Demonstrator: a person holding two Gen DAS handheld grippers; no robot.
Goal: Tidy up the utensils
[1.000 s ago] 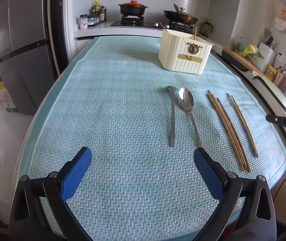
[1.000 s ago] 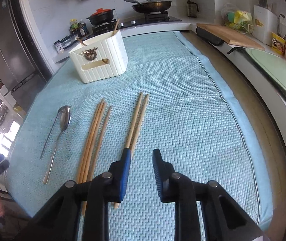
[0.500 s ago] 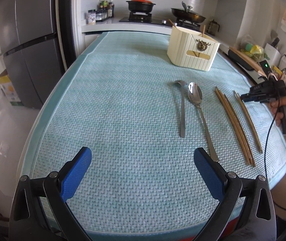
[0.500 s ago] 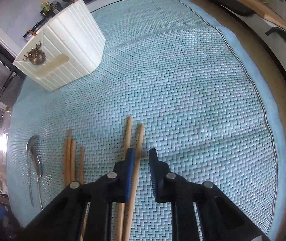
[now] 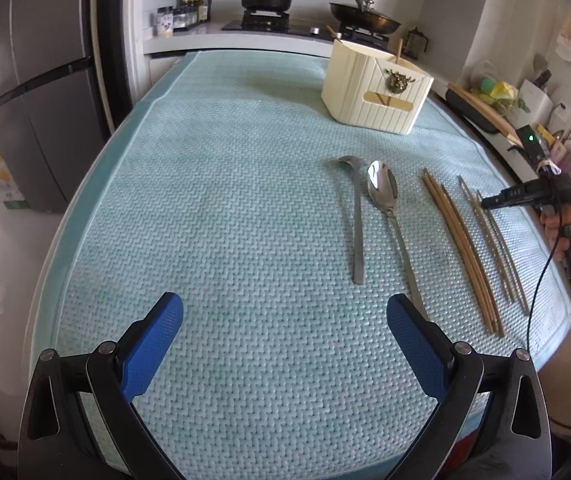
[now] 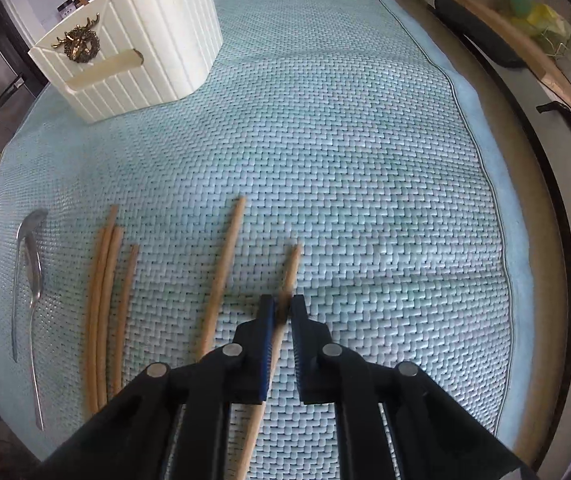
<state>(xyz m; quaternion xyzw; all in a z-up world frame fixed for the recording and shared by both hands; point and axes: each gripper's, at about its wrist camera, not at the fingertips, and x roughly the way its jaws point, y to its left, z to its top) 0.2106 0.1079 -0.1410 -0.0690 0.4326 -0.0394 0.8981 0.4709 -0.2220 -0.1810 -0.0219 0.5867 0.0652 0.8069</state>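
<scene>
Pinching this light, stiff, slippery chopstick near its middle, my right gripper clamps it; my left gripper hangs wide apart.

Black gripper, blue pads, silver screws
</scene>
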